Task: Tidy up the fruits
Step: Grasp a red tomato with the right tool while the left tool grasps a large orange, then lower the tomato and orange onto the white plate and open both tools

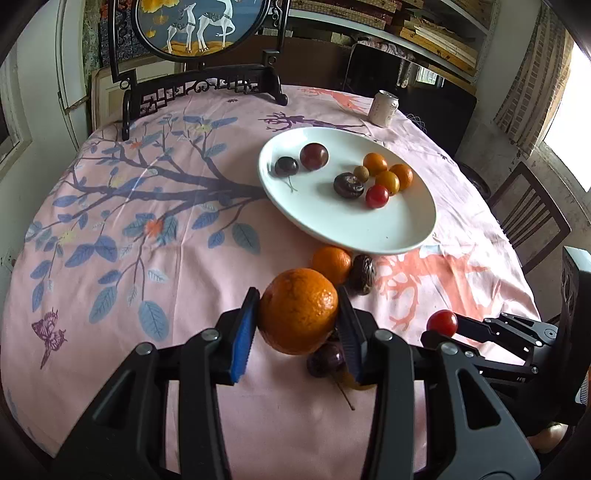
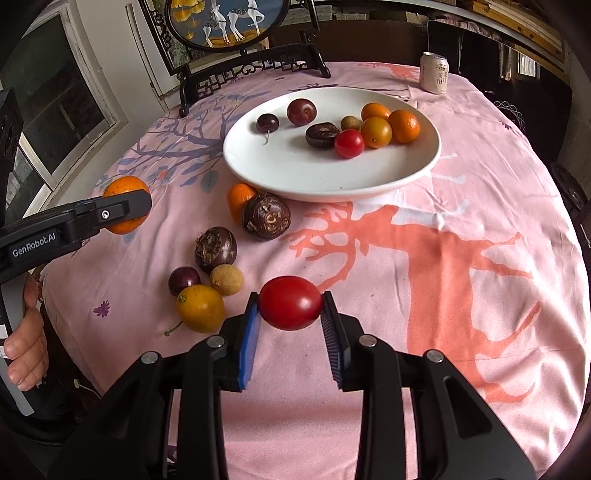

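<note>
My left gripper (image 1: pixel 297 308) is shut on a large orange (image 1: pixel 297 311), held above the cloth; it also shows in the right wrist view (image 2: pixel 123 210). My right gripper (image 2: pixel 290 304) is shut on a red tomato (image 2: pixel 290 302), also seen in the left wrist view (image 1: pixel 442 323). A white plate (image 2: pixel 295 173) holds several small fruits: plums, oranges, a tomato, a water chestnut. Loose on the cloth before the plate lie a small orange (image 2: pixel 238 199), two dark water chestnuts (image 2: pixel 266 218), a plum (image 2: pixel 183 280), a longan (image 2: pixel 226 279) and a yellow fruit (image 2: pixel 200 308).
A pink patterned tablecloth (image 2: pixel 461 258) covers the round table. A drinks can (image 2: pixel 435 72) stands at the far right edge. A dark wooden stand with a round deer picture (image 2: pixel 229 22) stands at the back. A wooden chair (image 1: pixel 528 218) is at the right.
</note>
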The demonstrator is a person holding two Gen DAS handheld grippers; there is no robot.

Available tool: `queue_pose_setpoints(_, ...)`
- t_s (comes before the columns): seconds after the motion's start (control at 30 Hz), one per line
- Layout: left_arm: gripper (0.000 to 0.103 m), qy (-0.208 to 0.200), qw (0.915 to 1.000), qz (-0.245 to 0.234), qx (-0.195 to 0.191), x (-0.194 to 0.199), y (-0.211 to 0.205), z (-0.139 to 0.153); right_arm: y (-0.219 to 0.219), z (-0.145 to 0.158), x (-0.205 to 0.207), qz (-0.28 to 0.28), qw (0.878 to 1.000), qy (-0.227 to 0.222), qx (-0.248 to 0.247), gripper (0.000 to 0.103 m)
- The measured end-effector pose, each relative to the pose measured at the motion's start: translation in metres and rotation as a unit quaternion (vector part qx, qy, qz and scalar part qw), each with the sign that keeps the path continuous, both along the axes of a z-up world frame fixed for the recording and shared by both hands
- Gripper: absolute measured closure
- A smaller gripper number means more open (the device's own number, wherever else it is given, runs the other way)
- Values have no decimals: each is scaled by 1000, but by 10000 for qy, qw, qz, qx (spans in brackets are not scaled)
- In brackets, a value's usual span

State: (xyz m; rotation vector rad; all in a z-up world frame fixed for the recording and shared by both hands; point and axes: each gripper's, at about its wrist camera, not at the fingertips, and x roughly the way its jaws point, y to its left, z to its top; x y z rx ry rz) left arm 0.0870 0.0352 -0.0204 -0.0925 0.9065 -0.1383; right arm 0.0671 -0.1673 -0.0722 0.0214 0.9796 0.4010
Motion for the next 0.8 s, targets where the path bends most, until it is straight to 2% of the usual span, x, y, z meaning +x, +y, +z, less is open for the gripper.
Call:
queue_pose_setpoints(0.2,61,26,9999,79,102,64,-3,19,-3,28,43,-91,9992,-361,-165,70)
queue_pose_setpoints(0.33,61,173,9993,142,297,117,-16,17,-2,35,89,-141,9984,-484,-253,70)
queue_pose_setpoints(0.5,61,383,9983,131,423,164,-33,1,-8,21,140,-473,9957,-235,-759,70)
queue_pose_setpoints(0.63,61,575,9968,204,514,186,-40,-18,-21,6,158,-626,9950,-42,-782,70)
queue_pose_setpoints(0.8,61,602,9967,185,514,200,-48,-26,-24,-3,169,-666,9948,13,-773,70)
